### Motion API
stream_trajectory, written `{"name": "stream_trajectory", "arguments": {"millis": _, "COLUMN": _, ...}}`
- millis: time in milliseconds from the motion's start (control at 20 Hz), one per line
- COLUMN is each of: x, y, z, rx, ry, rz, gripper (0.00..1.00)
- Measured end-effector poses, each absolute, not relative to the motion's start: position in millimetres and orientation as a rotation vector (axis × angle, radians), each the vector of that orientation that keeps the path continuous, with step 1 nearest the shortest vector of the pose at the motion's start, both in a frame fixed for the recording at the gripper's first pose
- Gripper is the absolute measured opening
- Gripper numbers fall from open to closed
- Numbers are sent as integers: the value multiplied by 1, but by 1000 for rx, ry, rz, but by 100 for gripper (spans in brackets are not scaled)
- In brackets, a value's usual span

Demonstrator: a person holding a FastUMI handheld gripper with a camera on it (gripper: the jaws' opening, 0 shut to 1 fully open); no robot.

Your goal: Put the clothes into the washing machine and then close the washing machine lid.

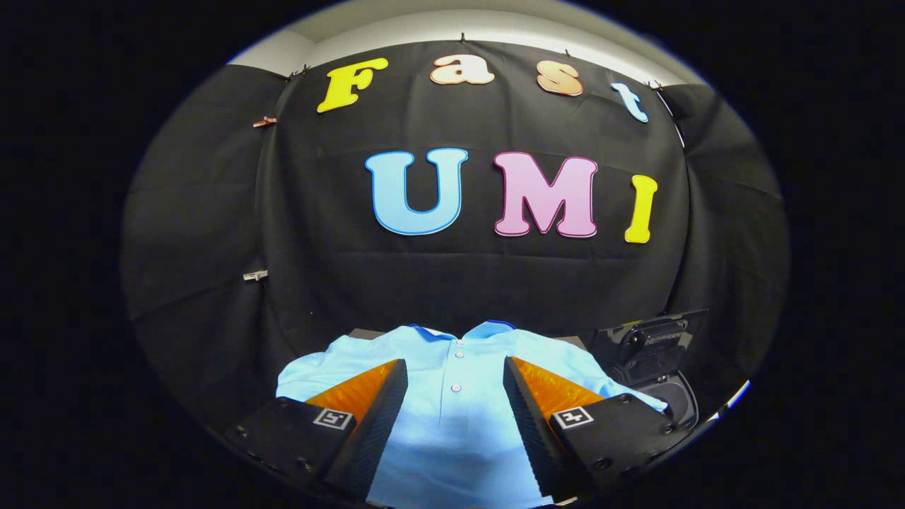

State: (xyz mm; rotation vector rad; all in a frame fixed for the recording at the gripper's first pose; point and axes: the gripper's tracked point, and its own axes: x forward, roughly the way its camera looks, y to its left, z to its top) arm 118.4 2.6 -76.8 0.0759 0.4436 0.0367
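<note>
A light blue polo shirt (456,417) lies spread flat on the table, collar away from me, its button placket running between my fingers. My gripper (456,371) hovers above the shirt's chest, open, with nothing between its fingers. To the right of the shirt stands a small dark washing machine (654,360) with its lid raised upright behind a round opening (675,399).
The black cloth wall hangs close behind the table. The table's far edge (364,332) shows just past the shirt's collar. A pale strip marks the table's right edge (735,396) beyond the washing machine.
</note>
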Motion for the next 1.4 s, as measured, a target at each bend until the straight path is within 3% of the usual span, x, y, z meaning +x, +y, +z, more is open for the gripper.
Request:
{"name": "stream_trajectory", "arguments": {"millis": 400, "x": 139, "y": 19, "z": -181, "rx": 134, "ry": 912, "rz": 132, "gripper": 88}}
{"name": "stream_trajectory", "arguments": {"millis": 650, "x": 134, "y": 28, "z": -180, "rx": -41, "ry": 806, "rz": 246, "gripper": 86}}
{"name": "stream_trajectory", "arguments": {"millis": 900, "x": 131, "y": 13, "z": -179, "rx": 56, "ry": 851, "rz": 170, "gripper": 20}}
{"name": "stream_trajectory", "arguments": {"millis": 1200, "x": 131, "y": 14, "z": -171, "rx": -18, "ry": 913, "rz": 176, "gripper": 19}}
{"name": "stream_trajectory", "arguments": {"millis": 1250, "x": 129, "y": 14, "z": -173, "rx": -40, "ry": 902, "rz": 183, "gripper": 7}}
{"name": "stream_trajectory", "arguments": {"millis": 1400, "x": 128, "y": 13, "z": -168, "rx": -90, "ry": 843, "rz": 187, "gripper": 7}}
